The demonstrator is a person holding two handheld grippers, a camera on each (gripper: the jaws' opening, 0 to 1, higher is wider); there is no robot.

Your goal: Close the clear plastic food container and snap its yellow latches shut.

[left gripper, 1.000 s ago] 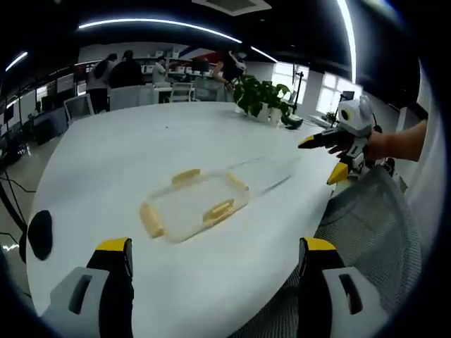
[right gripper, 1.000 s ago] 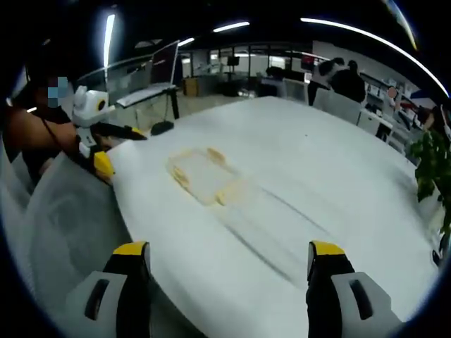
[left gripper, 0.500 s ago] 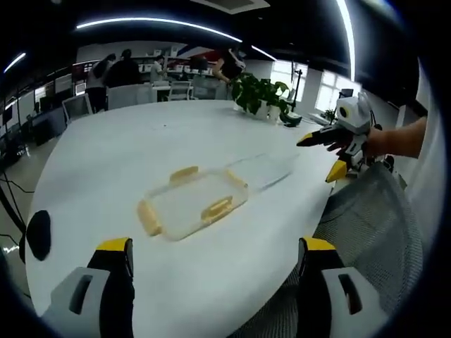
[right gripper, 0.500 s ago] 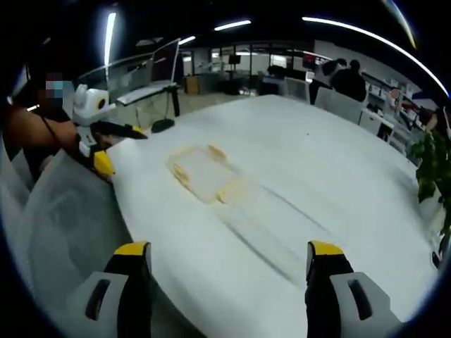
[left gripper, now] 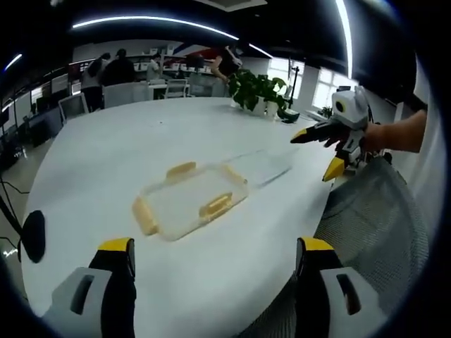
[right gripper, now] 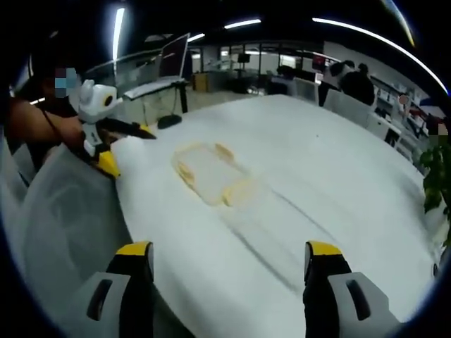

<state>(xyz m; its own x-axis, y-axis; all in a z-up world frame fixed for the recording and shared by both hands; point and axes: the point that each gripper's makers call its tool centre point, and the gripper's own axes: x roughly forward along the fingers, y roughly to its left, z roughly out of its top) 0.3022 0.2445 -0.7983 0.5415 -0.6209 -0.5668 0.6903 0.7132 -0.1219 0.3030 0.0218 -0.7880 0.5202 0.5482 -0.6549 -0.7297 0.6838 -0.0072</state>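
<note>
A clear plastic food container (left gripper: 190, 201) with yellow latches (left gripper: 215, 205) lies on the white table (left gripper: 106, 155); its clear lid (left gripper: 264, 165) lies flat beside it, toward the right. The same container (right gripper: 208, 172) is in the right gripper view, the lid (right gripper: 271, 225) stretching toward me. My left gripper (left gripper: 211, 282) is open, well short of the container, nothing between its jaws. My right gripper (right gripper: 229, 282) is open too, back from the lid. In the left gripper view the right gripper (left gripper: 328, 141) hangs over the table's right edge, held by a hand. The left gripper (right gripper: 109, 134) appears at the left of the right gripper view.
A grey mesh chair back (left gripper: 370, 225) stands close by the table edge. A potted plant (left gripper: 259, 91) sits at the far side of the table. A dark round object (left gripper: 32, 236) lies at the table's left edge. People and desks fill the background.
Both views have shifted slightly with the hands. The container and lid lie as before, and both grippers stay open.
</note>
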